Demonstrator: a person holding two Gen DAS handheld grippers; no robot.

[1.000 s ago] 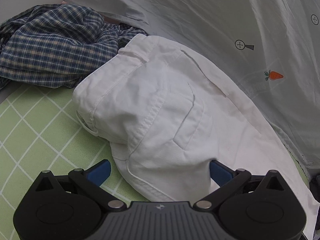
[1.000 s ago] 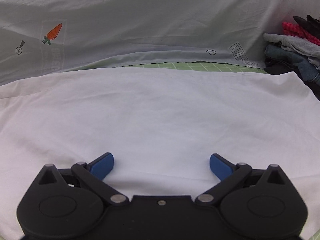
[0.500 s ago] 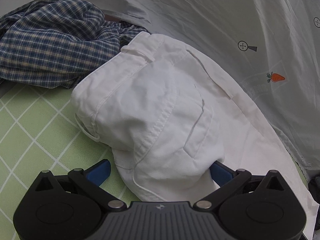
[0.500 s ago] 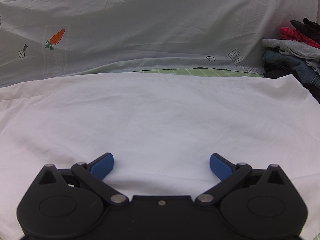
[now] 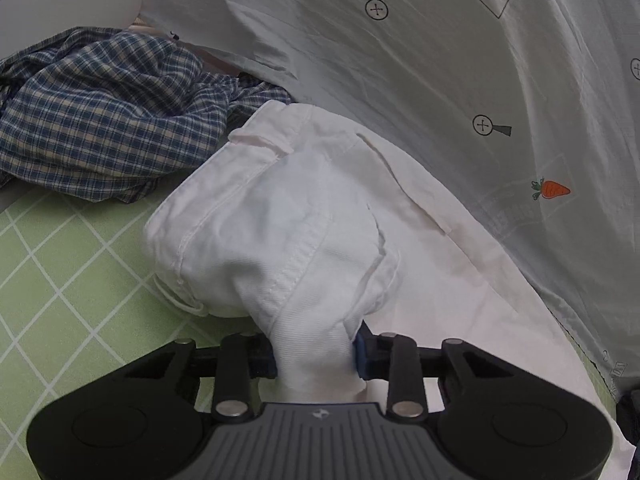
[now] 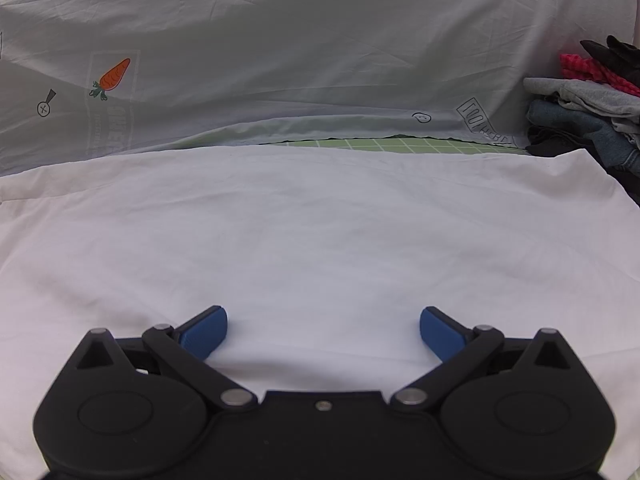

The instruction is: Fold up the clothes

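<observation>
Nearest the left camera: the left gripper (image 5: 316,354) is pinching a bunched fold of the white trousers (image 5: 288,216) between its blue pads (image 5: 359,350).
Nearest the right camera: the right gripper (image 6: 323,330) is hanging spread wide over the white trousers (image 6: 320,240), its fingers (image 6: 204,330) gripping nothing.
White trousers: the waistband end is rising in a rumpled hump with a seam and a pocket slit showing; the rest is lying flat and smooth, stretching off to the right.
Surface: a green gridded mat (image 5: 60,280) is lying under the garment.
Far left: a blue plaid shirt (image 5: 104,120) is sitting crumpled just beyond the waistband.
Far right: a pile of folded clothes (image 6: 588,112) is sitting at the trousers' far corner.
Behind: a pale printed sheet (image 6: 280,60) with a carrot (image 6: 114,76) is draping down.
</observation>
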